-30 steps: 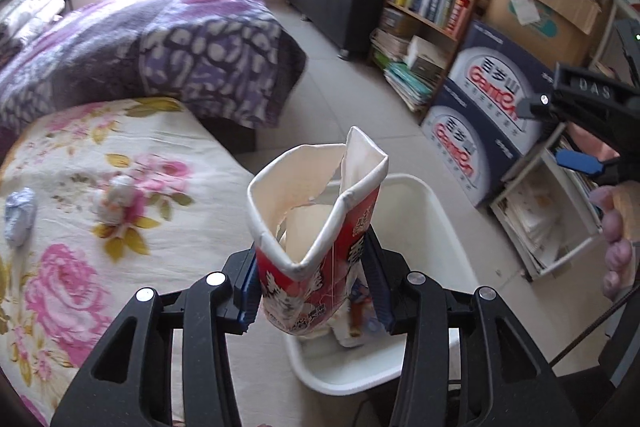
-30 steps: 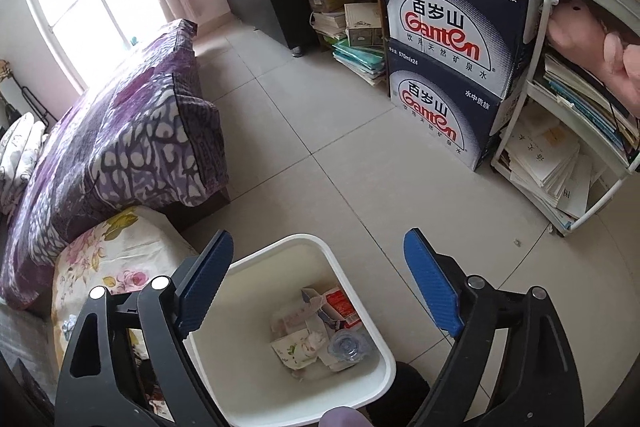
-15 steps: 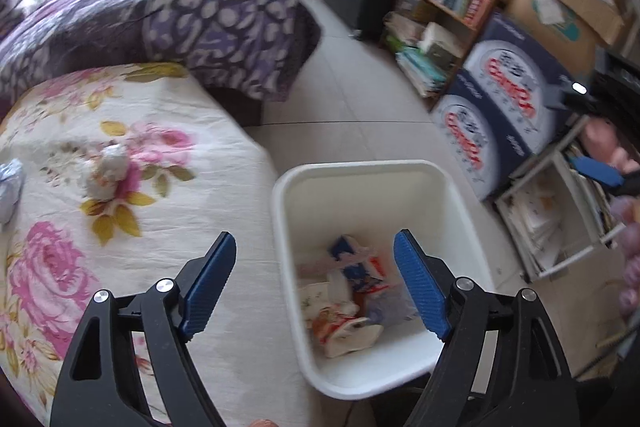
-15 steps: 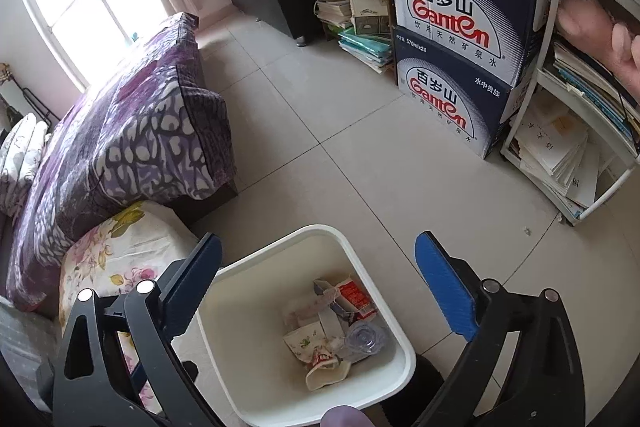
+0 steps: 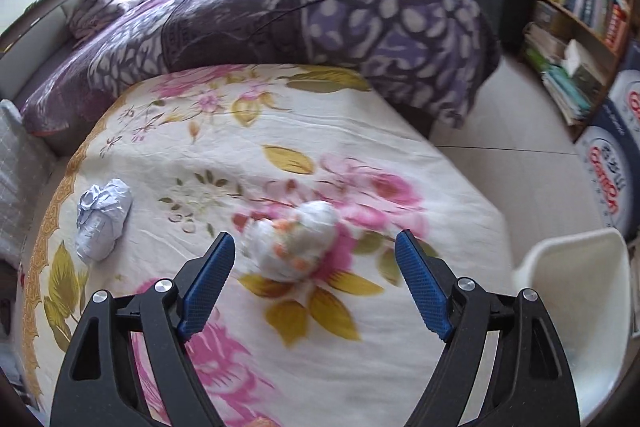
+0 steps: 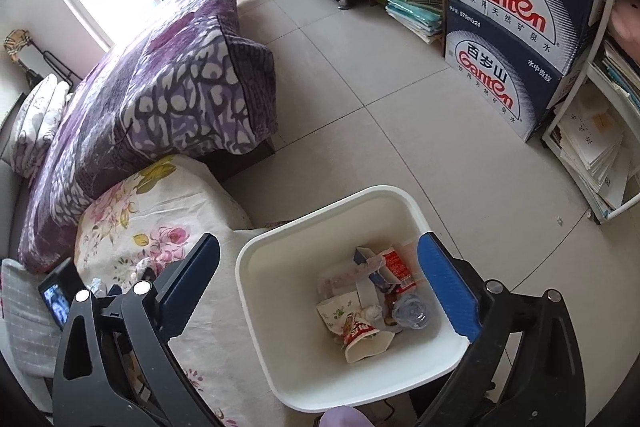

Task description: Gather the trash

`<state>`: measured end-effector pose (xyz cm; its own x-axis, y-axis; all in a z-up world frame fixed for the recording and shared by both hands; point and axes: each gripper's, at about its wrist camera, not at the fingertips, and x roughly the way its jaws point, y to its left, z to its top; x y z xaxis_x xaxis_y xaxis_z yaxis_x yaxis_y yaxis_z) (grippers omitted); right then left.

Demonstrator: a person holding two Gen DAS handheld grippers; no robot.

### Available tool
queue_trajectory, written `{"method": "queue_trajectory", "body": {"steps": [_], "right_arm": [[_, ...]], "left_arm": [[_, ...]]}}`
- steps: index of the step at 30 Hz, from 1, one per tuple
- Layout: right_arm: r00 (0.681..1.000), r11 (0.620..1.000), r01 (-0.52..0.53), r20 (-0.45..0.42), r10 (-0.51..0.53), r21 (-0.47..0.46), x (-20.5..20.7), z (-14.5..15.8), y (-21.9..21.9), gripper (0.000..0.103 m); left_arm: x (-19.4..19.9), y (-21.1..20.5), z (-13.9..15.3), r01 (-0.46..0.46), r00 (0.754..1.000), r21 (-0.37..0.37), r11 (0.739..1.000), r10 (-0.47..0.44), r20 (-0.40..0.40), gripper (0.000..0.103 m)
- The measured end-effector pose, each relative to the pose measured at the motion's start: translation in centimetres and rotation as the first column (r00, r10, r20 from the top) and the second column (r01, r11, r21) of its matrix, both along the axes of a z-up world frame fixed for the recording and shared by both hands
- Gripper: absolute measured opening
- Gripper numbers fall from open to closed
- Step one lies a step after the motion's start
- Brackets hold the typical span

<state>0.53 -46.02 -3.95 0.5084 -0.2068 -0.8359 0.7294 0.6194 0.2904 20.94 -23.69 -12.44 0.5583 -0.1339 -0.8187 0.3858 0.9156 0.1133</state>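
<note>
Two crumpled wads remain on the floral sheet, a bluish paper ball left and a flowered wad ahead of the spread, empty left gripper, which should straddle it squarely before squeezing, while the wide-open right gripper hangs over the white bin.

Ahead of the left tongs, open bedsheet is left around the printed paper wad. Below the right tongs, the bin mouth is unobstructed.
</note>
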Motion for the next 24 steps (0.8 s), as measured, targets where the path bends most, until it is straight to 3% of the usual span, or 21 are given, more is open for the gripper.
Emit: {"method": "queue_trajectory", "body": {"steps": [5, 8, 11, 18, 21, 24], "right_arm": [[0.999, 0.998, -0.049, -0.022, 0.048, -0.028, 1.7, -0.1, 1.9, 0.095], [0.996, 0.996, -0.077, -0.047, 0.075, -0.041, 2.7, -0.4, 2.9, 0.095], [0.993, 0.995, -0.093, -0.071, 0.090, -0.047, 3.9, -0.9, 4.0, 0.095], [0.983, 0.982, -0.168, -0.092, 0.160, -0.083, 6.6, -1.9, 7.8, 0.095], [0.963, 0.956, -0.262, -0.092, 0.252, -0.134, 8.7, -2.5, 11.7, 0.095], [0.939, 0.930, -0.344, -0.070, 0.338, -0.129, 10.8, -3.4, 15.9, 0.095]], "left_arm": [[2.4, 0.8, -1.8, -0.017, 0.999, -0.010, 1.000, 0.016, -0.029, 0.079], [3.0, 1.0, -2.8, 0.021, 0.996, -0.041, 0.999, -0.025, -0.082, 0.051], [2.8, 2.1, -2.5, 0.031, 0.995, -0.068, 0.997, -0.037, -0.092, 0.046], [1.8, 8.9, 2.7, -0.054, 0.998, -0.108, 0.993, 0.050, -0.040, 0.045], [1.7, 13.9, 5.5, -0.145, 0.989, -0.151, 0.978, 0.142, -0.032, 0.045], [1.1, 19.4, 8.2, -0.248, 0.968, -0.165, 0.955, 0.252, 0.005, 0.046]]}}
